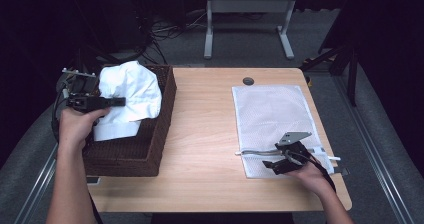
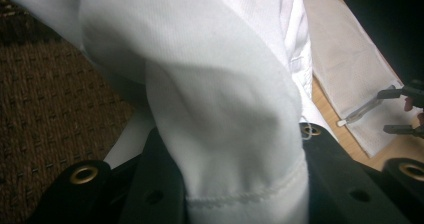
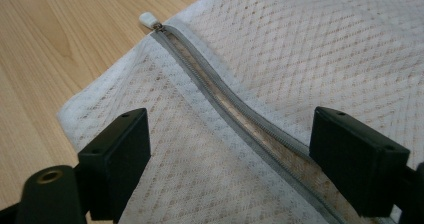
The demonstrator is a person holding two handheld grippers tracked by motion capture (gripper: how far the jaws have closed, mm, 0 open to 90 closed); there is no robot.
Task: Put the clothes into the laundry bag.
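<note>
Left gripper point(image 2: 240, 184) fingers point(image 2: 160, 184) clenched on fold of white cotton garment point(image 1: 131, 91), hem between black jaws. Garment bunched over dark brown woven wicker basket point(image 1: 150, 151) at table's left edge, partly lifted, lower part inside the basket. Right gripper point(image 3: 230, 159) fingers point(image 3: 120, 154) spread wide, grasping nothing, straddling grey zipper point(image 3: 225, 104) of white mesh laundry bag point(image 1: 272, 114). Bag flat near right edge of light wooden table point(image 1: 205, 134), zipper end toward near edge.

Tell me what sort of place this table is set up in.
Probably a lab or workshop, not a home: a bare wooden table on grey carpet, tangled cables on the floor behind it, and a metal desk frame against a dark backdrop.
</note>
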